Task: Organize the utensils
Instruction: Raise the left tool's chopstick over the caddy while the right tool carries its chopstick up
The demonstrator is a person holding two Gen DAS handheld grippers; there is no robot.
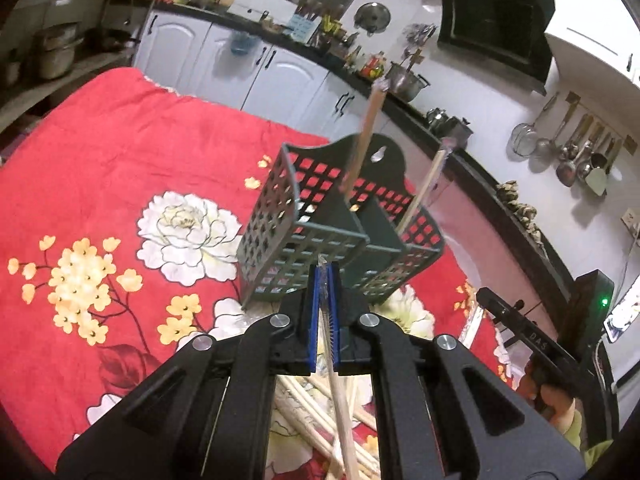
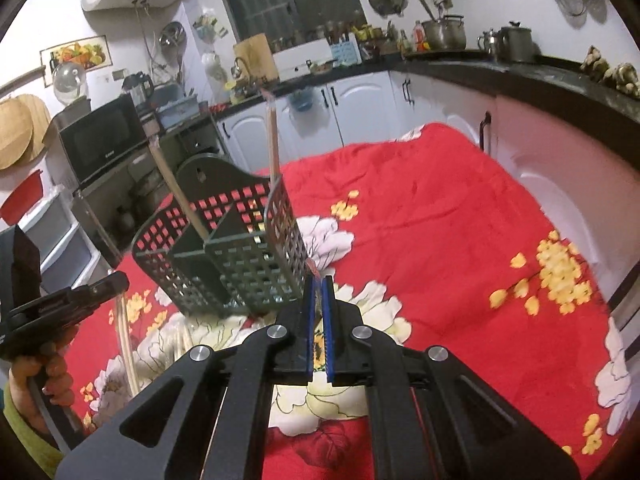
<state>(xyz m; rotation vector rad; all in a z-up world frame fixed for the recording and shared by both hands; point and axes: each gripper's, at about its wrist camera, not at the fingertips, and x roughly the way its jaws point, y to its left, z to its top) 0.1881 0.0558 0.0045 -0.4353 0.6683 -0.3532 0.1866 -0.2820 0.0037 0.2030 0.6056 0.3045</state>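
On the red floral cloth [image 1: 120, 152] stood a dark green slotted caddy [image 1: 304, 236], two chopsticks [image 1: 368, 136] upright in its far compartments. Left gripper [image 1: 326, 312], just near of the caddy, was clenched on one wrapped chopstick [image 1: 340, 408] above a loose pile [image 1: 304, 404]. Right gripper [image 2: 319, 320], at the caddy's right near corner, was pinched on a thin wrapped tip [image 2: 313, 270]; what it was, unclear.
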